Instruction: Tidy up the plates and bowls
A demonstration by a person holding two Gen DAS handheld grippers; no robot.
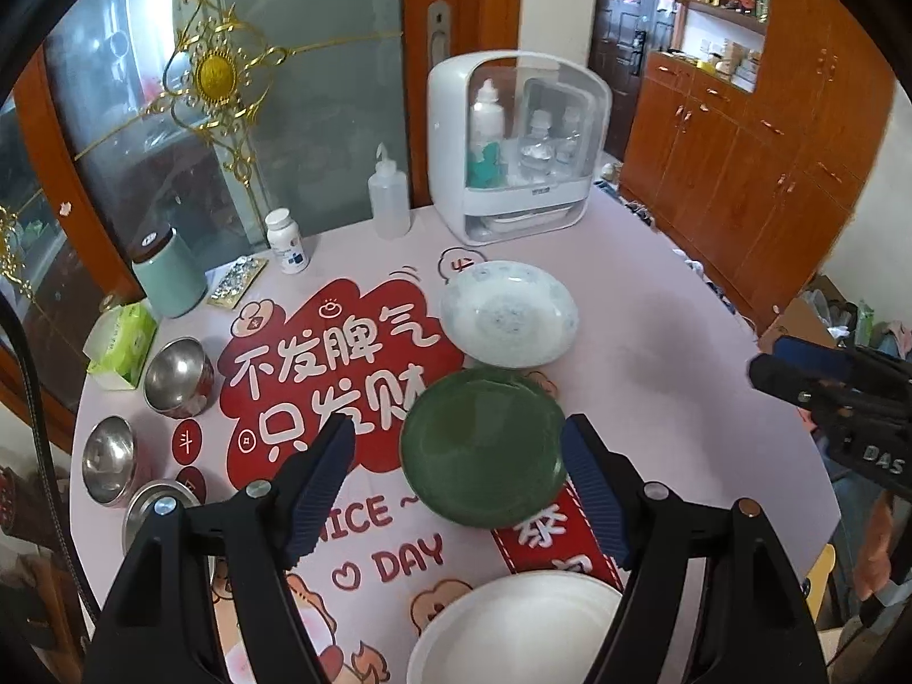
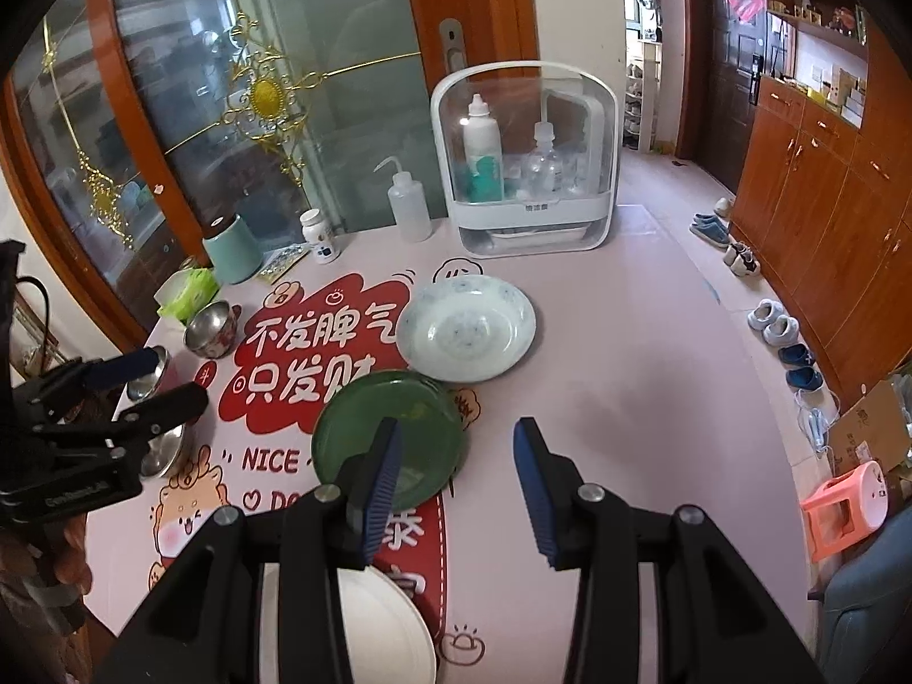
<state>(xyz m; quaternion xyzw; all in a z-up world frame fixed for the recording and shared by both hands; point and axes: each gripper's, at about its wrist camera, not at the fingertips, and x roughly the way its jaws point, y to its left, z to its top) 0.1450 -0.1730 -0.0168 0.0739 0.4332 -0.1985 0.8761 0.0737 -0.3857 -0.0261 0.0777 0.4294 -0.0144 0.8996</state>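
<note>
Both grippers, left (image 1: 459, 444) and right (image 2: 456, 442), hang open and empty above the table (image 1: 655, 353), where plates (image 1: 484, 447) and bowls (image 1: 176, 379) lie unstacked.

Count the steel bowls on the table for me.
3, down the table's left edge: far steel bowl by the tissue box, middle steel bowl, near steel bowl partly hidden behind the left gripper. More could be hidden.

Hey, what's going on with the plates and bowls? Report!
Left gripper open, empty, above the green plate. Right gripper open, empty. Three plates in a row, three steel bowls at the left, untouched. Nothing blocking.
</note>
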